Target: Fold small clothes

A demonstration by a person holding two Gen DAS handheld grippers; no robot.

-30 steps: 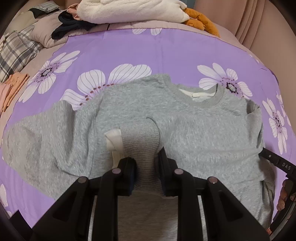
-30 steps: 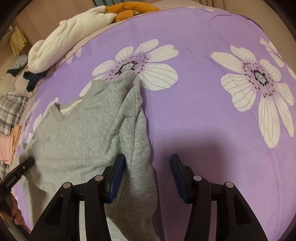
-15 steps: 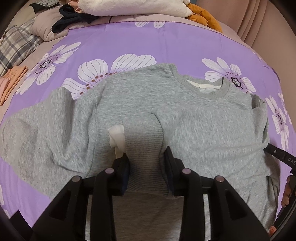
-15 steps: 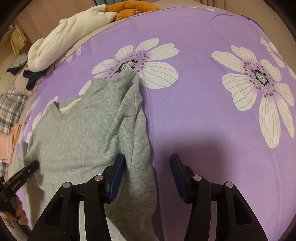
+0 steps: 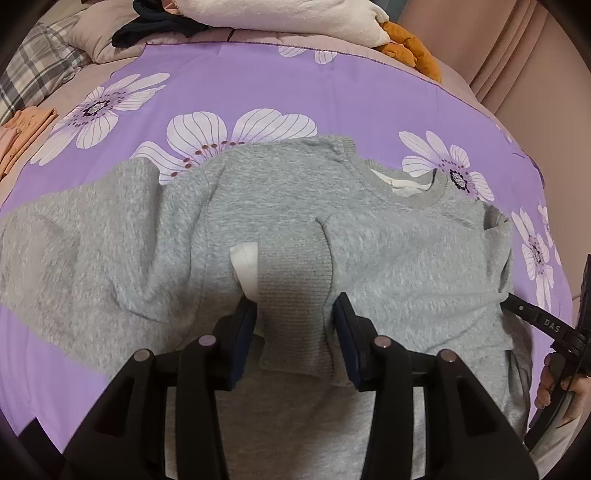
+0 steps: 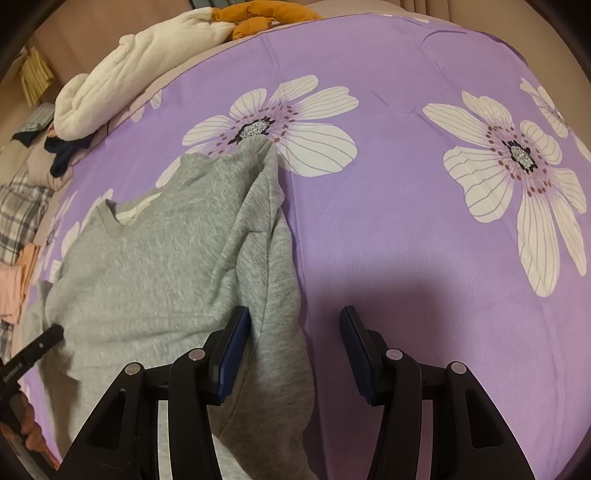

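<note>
Sweatshirt [image 5: 388, 258] — fuzzy grey fleece, ribbed cuff [image 5: 295, 295] between left gripper [image 5: 295, 321] fingers.

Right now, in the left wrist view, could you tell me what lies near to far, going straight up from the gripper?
left gripper → ribbed cuff → sweatshirt → purple cover → white blanket

The letters "DAS" are printed in pale characters on the black arm of the right gripper [image 5: 546, 323], seen at the right edge of the left wrist view. A line of small print on the left gripper [image 6: 22, 363], at the lower left of the right wrist view, is too small to be read.
</note>
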